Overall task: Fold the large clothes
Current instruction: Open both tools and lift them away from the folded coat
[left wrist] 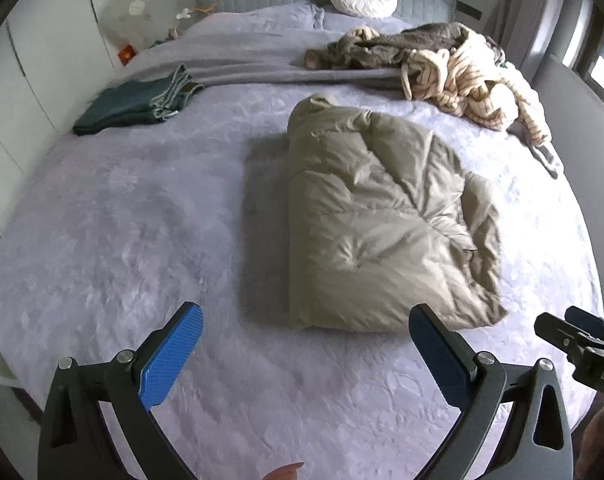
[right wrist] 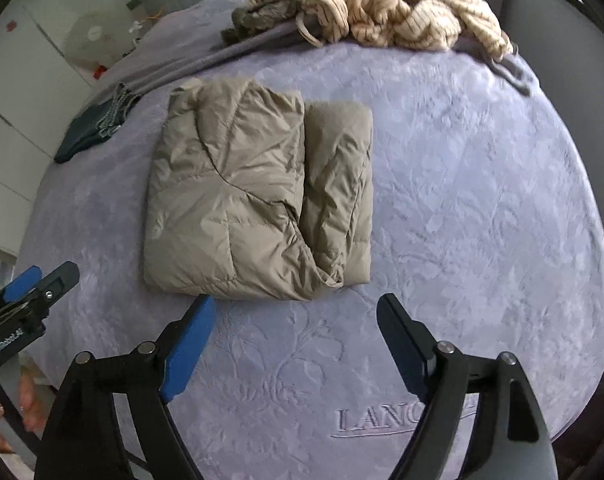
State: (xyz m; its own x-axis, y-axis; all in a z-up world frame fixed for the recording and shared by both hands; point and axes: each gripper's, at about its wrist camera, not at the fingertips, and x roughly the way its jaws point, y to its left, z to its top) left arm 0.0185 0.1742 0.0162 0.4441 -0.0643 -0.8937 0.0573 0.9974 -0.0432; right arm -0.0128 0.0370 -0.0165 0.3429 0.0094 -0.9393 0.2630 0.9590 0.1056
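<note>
Far ahead and to the left of the left gripper (left wrist: 305, 344), a dark green folded garment (left wrist: 136, 100) lies on the lilac bedspread (left wrist: 114, 220), and this gripper's blue-padded jaws stand wide apart with nothing between them. Just ahead of both grippers lies the beige puffer jacket (right wrist: 258, 196), folded into a thick block. The right gripper (right wrist: 296, 332) is spread open and empty too, with a heap of unfolded clothes (right wrist: 381, 12) far beyond it.

Your jacket (right wrist: 258, 196) is quilted cloth with a slight sheen. The bedspread (right wrist: 461, 220) looks matt and embossed. At two o'clock, the sweater (left wrist: 473, 80) seems ribbed knit. Your gripper pads (left wrist: 174, 354) are textured blue, probably rubber.
</note>
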